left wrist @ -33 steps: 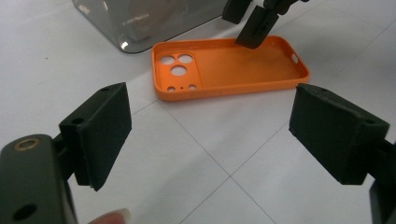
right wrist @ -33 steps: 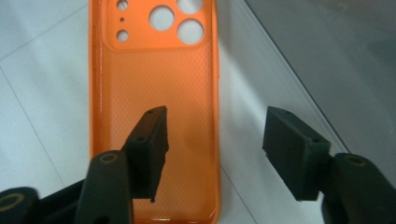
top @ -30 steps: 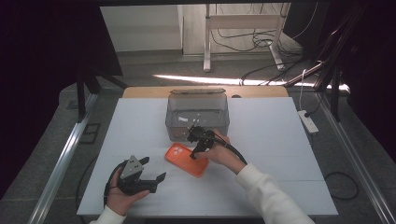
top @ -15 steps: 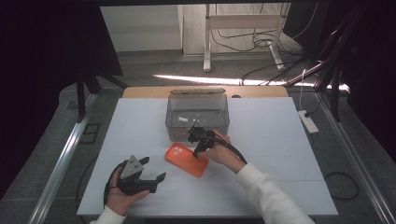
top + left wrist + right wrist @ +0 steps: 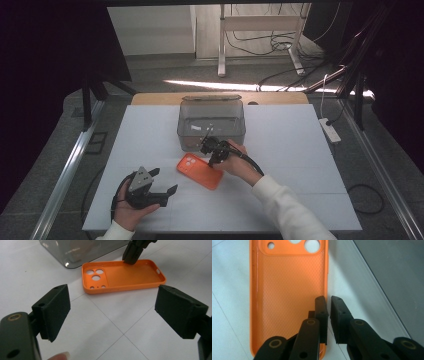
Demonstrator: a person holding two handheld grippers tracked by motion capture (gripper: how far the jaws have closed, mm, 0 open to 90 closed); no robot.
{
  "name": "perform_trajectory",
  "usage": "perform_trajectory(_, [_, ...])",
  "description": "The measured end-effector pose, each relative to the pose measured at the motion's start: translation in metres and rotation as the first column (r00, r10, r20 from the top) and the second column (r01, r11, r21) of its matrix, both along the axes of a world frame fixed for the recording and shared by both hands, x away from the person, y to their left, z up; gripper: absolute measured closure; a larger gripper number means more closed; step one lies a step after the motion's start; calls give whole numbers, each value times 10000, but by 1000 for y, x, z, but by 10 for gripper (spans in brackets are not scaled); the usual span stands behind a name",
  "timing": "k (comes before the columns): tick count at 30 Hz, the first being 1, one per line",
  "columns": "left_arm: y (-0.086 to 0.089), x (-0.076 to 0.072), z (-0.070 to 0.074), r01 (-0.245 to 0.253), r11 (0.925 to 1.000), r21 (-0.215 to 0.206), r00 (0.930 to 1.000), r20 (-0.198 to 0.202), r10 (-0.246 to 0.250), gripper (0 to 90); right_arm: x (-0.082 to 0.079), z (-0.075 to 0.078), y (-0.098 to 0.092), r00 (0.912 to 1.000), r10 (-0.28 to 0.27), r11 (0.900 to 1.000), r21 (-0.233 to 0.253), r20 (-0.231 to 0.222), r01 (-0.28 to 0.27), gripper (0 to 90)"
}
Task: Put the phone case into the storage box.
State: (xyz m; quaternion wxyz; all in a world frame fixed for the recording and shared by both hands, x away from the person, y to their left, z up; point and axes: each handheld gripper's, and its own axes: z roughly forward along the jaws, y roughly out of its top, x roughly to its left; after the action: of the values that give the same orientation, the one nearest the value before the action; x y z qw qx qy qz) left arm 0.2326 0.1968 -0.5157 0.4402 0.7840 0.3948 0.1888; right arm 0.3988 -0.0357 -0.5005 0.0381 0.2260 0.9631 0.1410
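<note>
A: What does the high view show?
B: An orange phone case (image 5: 200,171) lies inner side up near the middle of the white worktop (image 5: 300,150), just in front of a clear grey box (image 5: 211,123) that stands toward the far edge. The right gripper (image 5: 212,150) is at the case's far long edge. The left gripper (image 5: 162,184) rests near the front left corner, well apart from the case.

A: And the left gripper view?
B: Its fingers (image 5: 53,310) are spread wide with nothing between them. Beyond them lies the case (image 5: 122,277), with the right gripper (image 5: 132,253) at its far rim.

A: The right gripper view?
B: The fingers (image 5: 321,312) are nearly together astride the case's (image 5: 289,290) side wall, one inside, one outside. Whether they actually press it, I cannot tell.
</note>
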Motion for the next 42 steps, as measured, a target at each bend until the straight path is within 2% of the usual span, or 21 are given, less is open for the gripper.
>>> perform_trajectory(4, [0,0,0,4,10000,18,10000,8,-4,138,-1,0,1,10000,30,10000,-55,34,-30,880])
perform_trajectory(12, [0,0,0,1,10000,-5,10000,-6,-1,138,-3,0,2,9997,-247,9996,-113,16,247,893])
perform_trajectory(13, [0,0,0,1,10000,-5,10000,-6,-1,138,-3,1,2,9991,-421,9990,-127,-26,421,895])
perform_trajectory(21, [0,0,0,-5,10000,-2,10000,-11,5,137,-3,1,1,9985,-552,9984,-85,-62,552,898])
perform_trajectory(27, [0,0,0,-6,10000,1,10000,-11,6,137,-3,4,0,9989,-467,9989,63,63,467,899])
perform_trajectory(42, [0,0,-1,-5,10000,25,10000,-68,5,137,-8,22,-10,9989,-161,9981,604,446,133,900])
